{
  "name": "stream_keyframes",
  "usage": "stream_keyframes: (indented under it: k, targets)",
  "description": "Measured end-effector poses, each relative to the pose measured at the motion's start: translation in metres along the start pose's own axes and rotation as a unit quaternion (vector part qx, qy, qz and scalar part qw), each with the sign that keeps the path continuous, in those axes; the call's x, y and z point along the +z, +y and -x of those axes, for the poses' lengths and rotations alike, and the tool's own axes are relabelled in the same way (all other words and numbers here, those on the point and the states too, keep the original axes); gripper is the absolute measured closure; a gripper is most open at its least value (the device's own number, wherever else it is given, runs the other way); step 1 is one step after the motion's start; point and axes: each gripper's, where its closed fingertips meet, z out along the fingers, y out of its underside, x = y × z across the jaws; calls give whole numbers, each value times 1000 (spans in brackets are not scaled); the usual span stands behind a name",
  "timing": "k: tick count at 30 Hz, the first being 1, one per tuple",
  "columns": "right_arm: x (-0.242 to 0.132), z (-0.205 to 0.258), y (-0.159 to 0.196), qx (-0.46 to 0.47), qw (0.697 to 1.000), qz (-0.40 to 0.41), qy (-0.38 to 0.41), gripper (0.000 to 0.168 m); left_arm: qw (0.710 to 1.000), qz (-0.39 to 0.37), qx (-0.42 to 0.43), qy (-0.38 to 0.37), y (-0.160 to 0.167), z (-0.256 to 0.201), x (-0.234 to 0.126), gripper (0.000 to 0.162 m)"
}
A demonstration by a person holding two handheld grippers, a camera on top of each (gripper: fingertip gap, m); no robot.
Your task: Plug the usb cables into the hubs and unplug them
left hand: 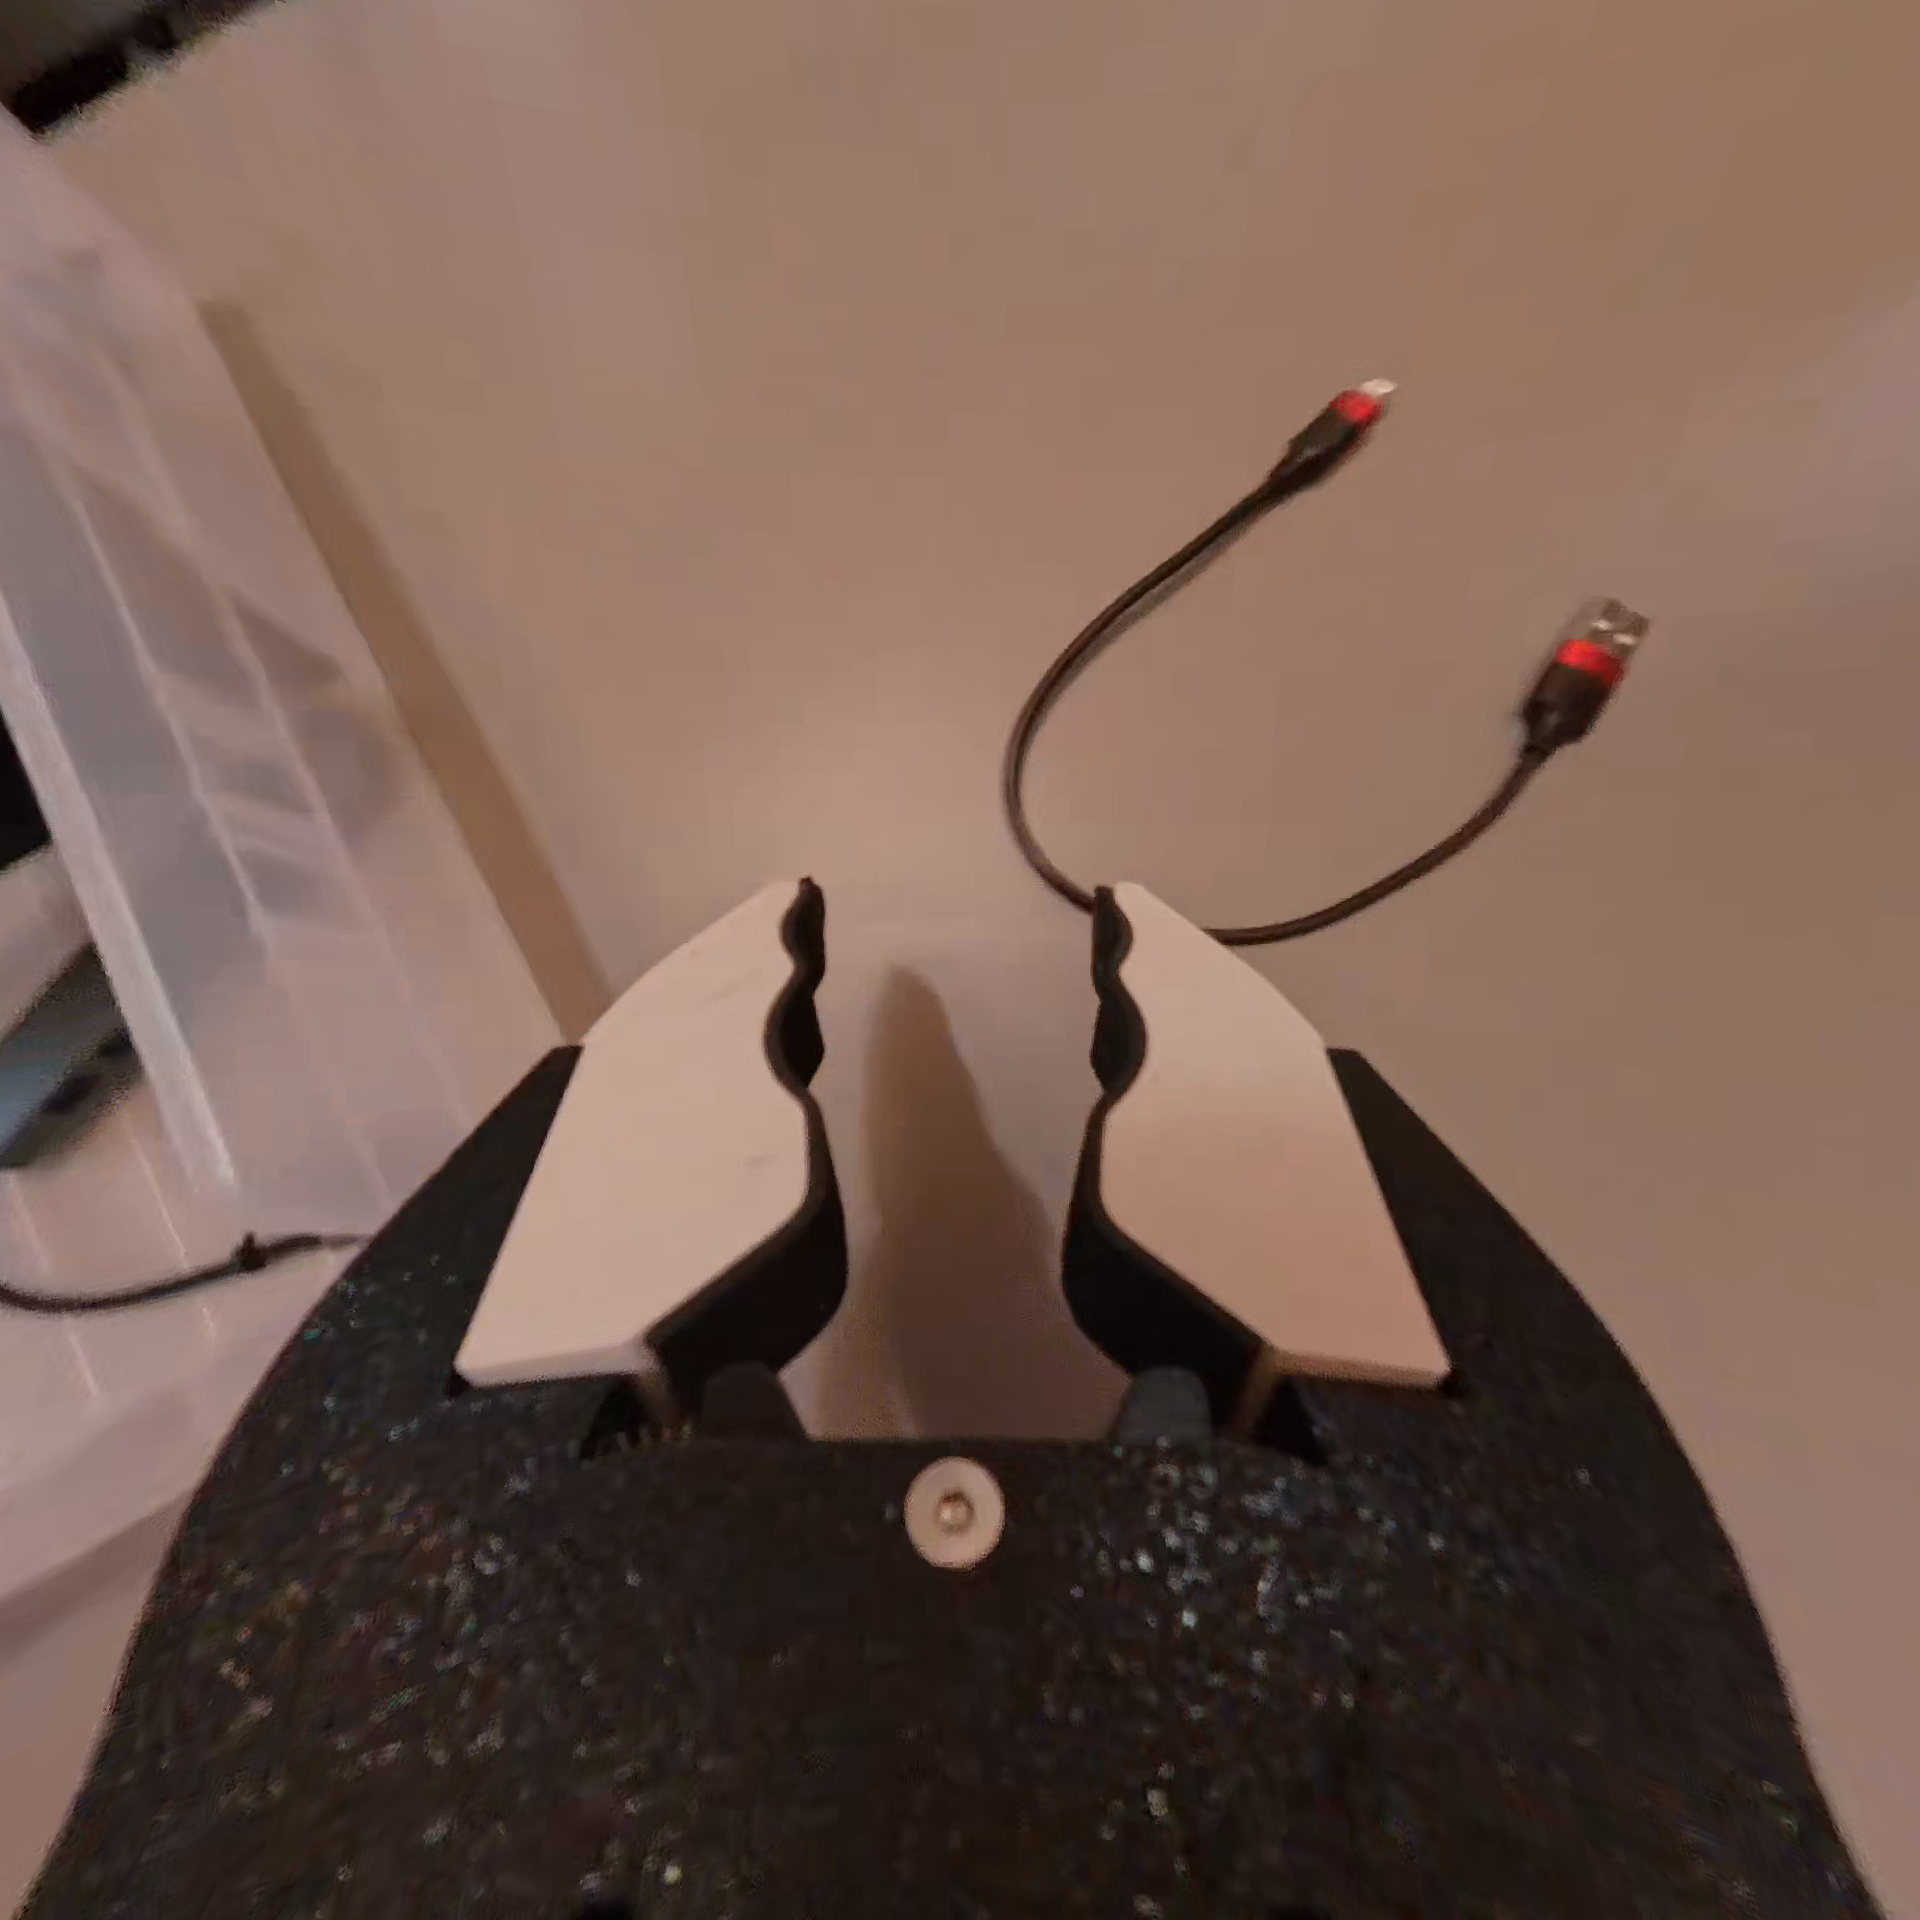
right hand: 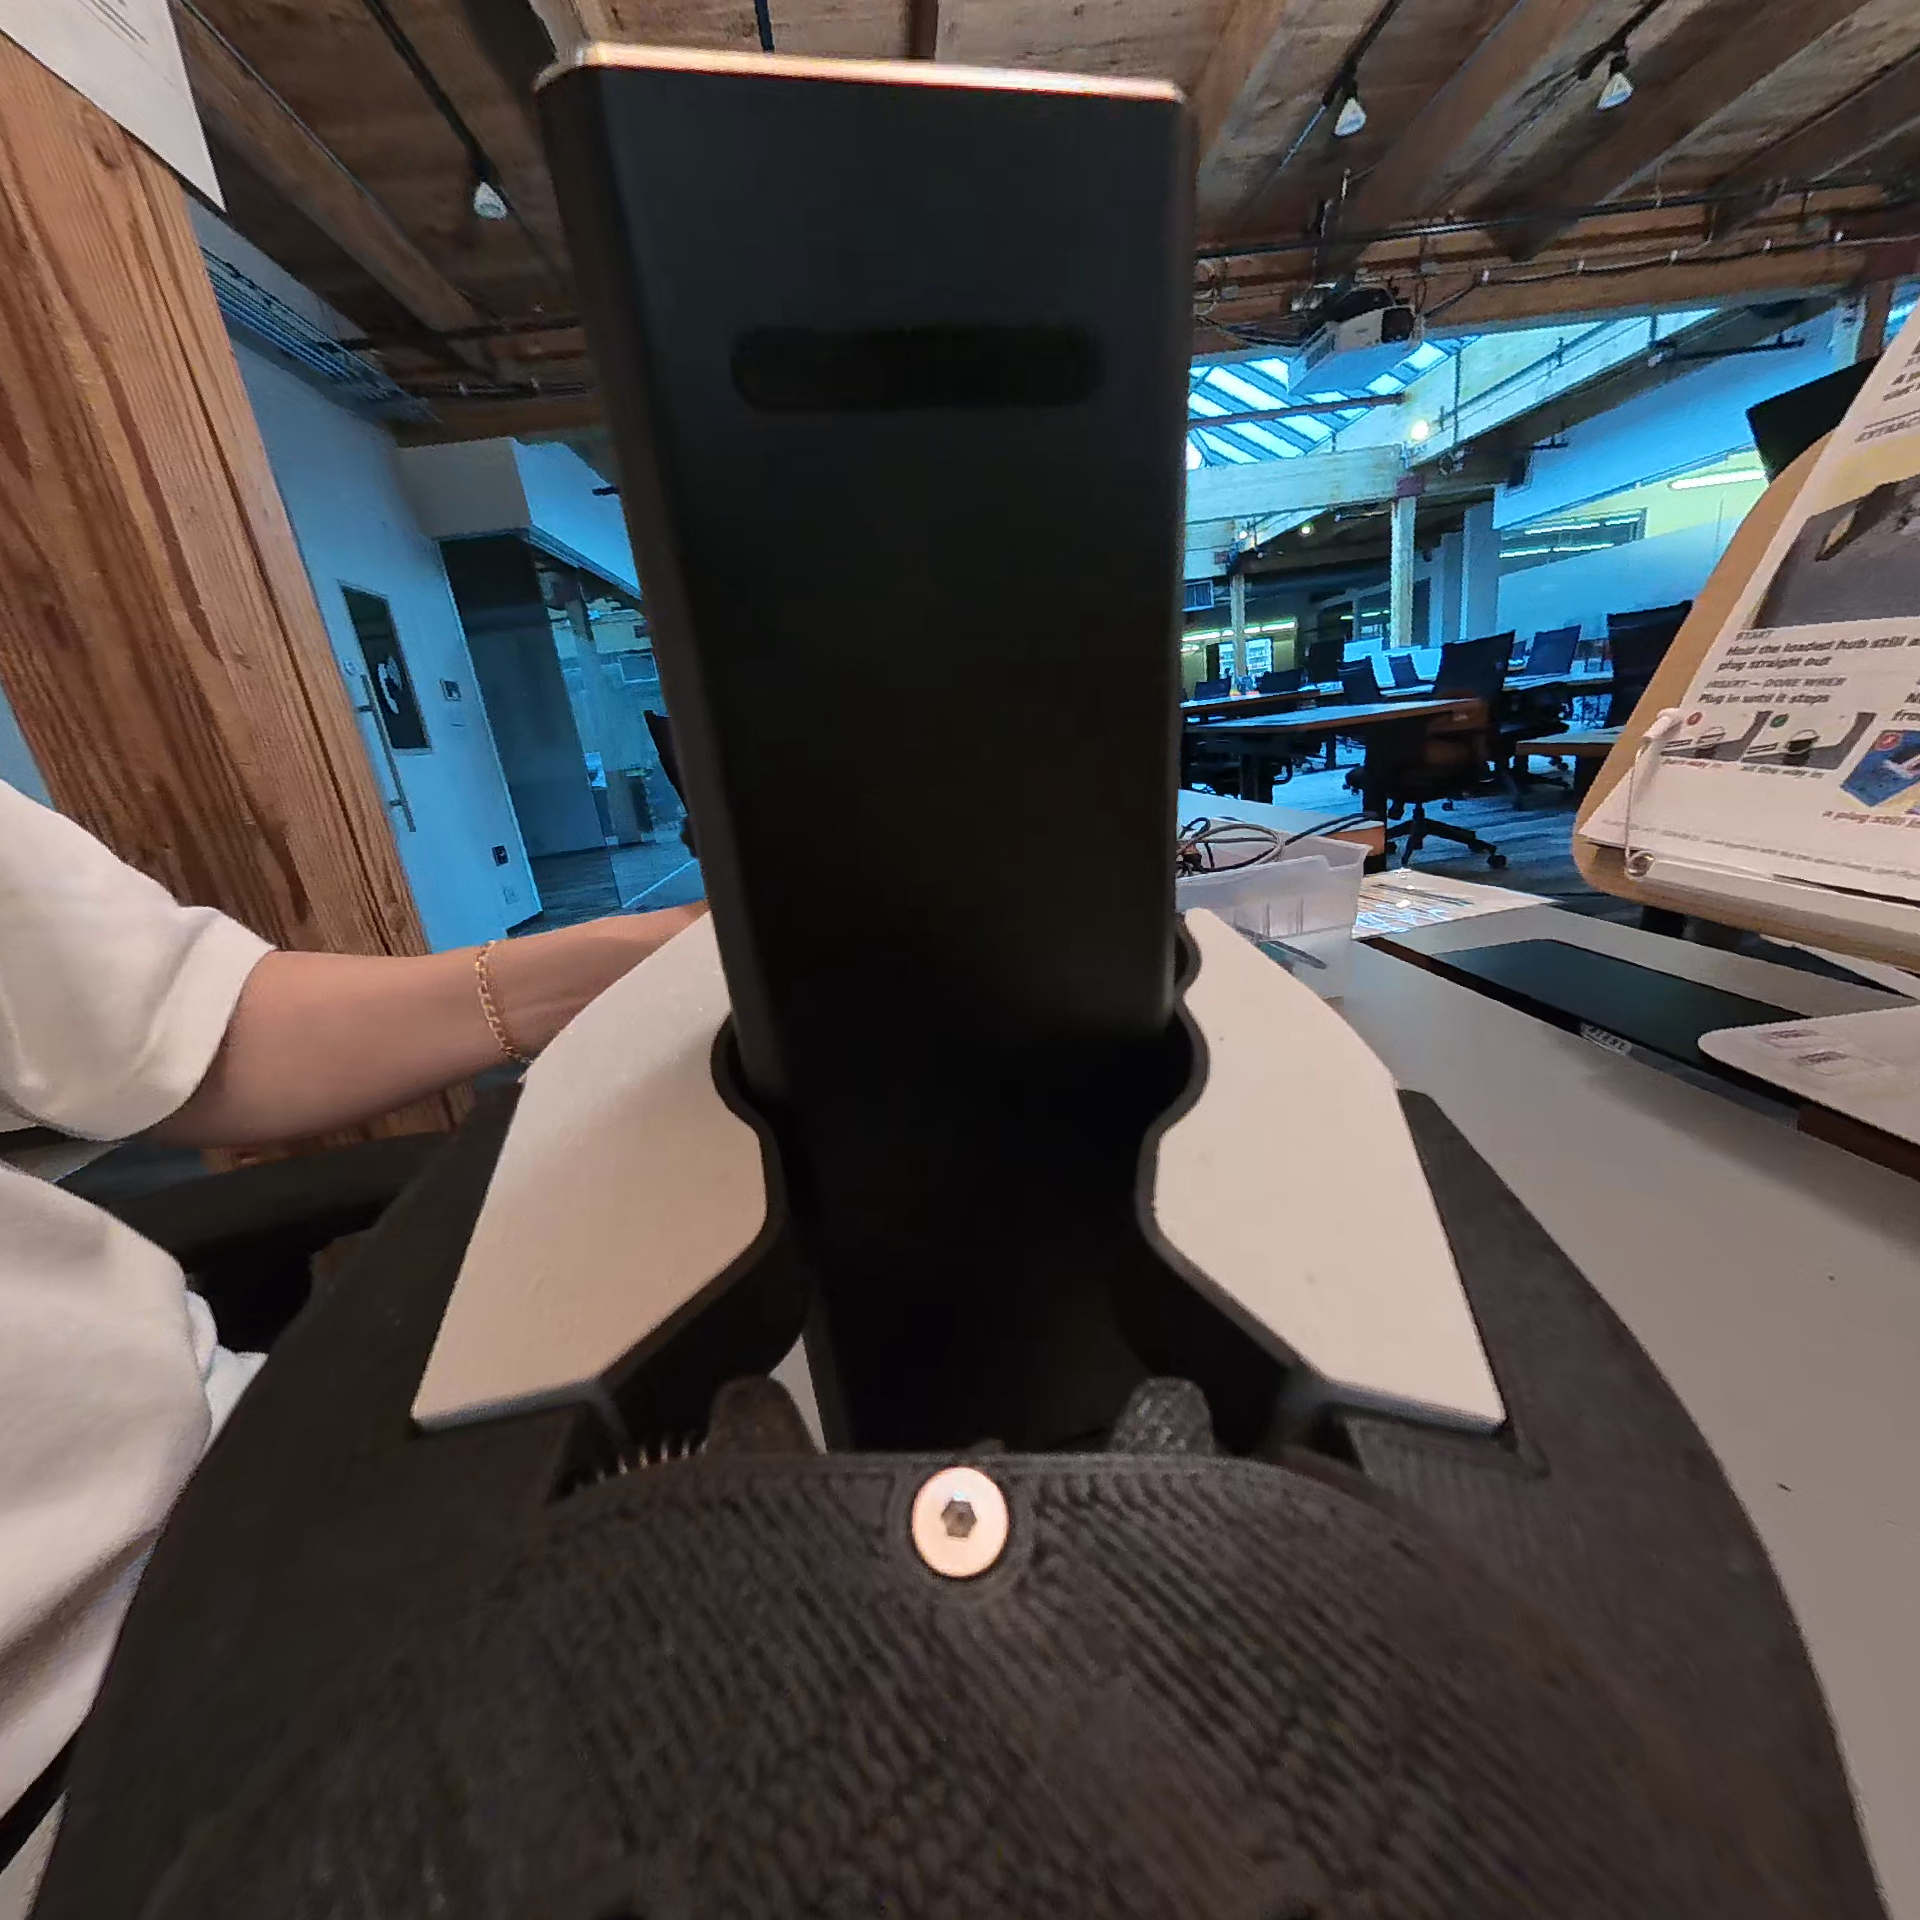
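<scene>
USB cable (left hand: 1049,665), short, black and braided with red collars at both plugs, lies loose in a curve on the pale table (left hand: 779,416), unplugged at either end. We judge it light and limp along its length and rigid only at the plugs; the wide USB-A plug (left hand: 1584,675) is the place to grip, by its moulded black body behind the metal shell.

The left gripper (left hand: 956,904) hovers above the table with its fingers spread and empty, the cable's bend just beside its right fingertip.

Only the right wrist view shows the hub (right hand: 894,623): a dark, rigid, smooth slab held upright, the right gripper (right hand: 951,966) clamped on its lower sides. We see no ports on this face. That view also shows a person's forearm (right hand: 364,1029) and a propped instruction sheet (right hand: 1787,665).
</scene>
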Motion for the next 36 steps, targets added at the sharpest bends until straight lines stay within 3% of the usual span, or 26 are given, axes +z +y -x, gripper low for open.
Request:
stream_keyframes:
  k: [1, 4, 9, 11, 15, 18, 20, 22, 25, 32, 34, 36]
  targets:
    - [1, 0, 1, -1, 1000, 0, 0, 93, 999, -19, 24, 13, -5, -9, -3, 116]
    - [2, 0, 3, 2, 1000, -1, -2, 94, 977, -89, 113, 158, -24, -78, -11, 116]
    - [1, -1, 5, 0, 1000, 1, -2, 92, 948, -28, 233, 214, -13, -127, 24, 123]
    - [-1, -3, 6, -10, 1000, 8, 5, 92, 946, -8, 242, 215, -9, -131, 39, 126]
    - [-7, -7, 2, -20, 1000, 5, 15, 92, 958, -21, 192, 213, -20, -128, 51, 148]
    - [-10, -8, -2, -12, 1000, -13, 12, 92, 955, -39, 161, 248, -23, -130, 52, 148]
    - [-11, -7, -2, -12, 1000, -15, 6, 92, 930, -96, 104, 340, -37, -144, 33, 148]
    - [-11, -5, 0, -24, 1000, -9, 3, 92, 879, -191, 37, 436, -64, -152, -5, 149]
    - [-10, 0, 1, -29, 999, -2, -13, 92, 829, -252, 26, 499, -82, -156, -45, 148]
    - [-5, 10, -1, -19, 999, -9, -42, 92, 790, -308, 94, 522, -100, -178, -95, 148]
    - [-3, 12, -1, -11, 999, -5, -50, 92, 791, -304, 105, 520, -102, -182, -101, 148]
    - [-2, 13, 0, -8, 998, -8, -54, 92, 812, -287, 110, 496, -106, -184, -102, 148]
